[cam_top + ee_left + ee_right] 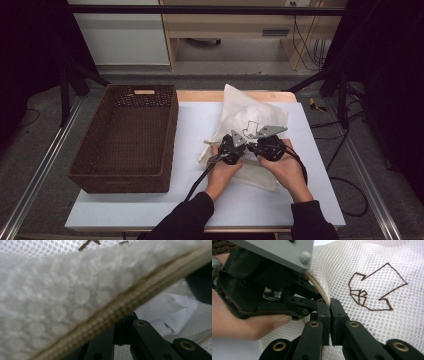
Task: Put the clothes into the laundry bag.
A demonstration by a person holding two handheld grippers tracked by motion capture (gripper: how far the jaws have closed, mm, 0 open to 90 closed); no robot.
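Wicker basket point(125, 140): brown, open-topped, at the table's left, just beside the bag; its near wall is the only obstruction.

Mesh bag point(250, 125): white netting with a beige zip edge point(120, 310) and a stitched brown emblem point(374, 287), lying mid-table on the white mat point(300, 200). Likely light, limp and snag-prone; the stiffer zip hem is the best hold.

Left gripper point(231, 148): jaws pressed together on that hem.

Right gripper point(330, 315): jaws pinching the mesh at the same edge, alongside.
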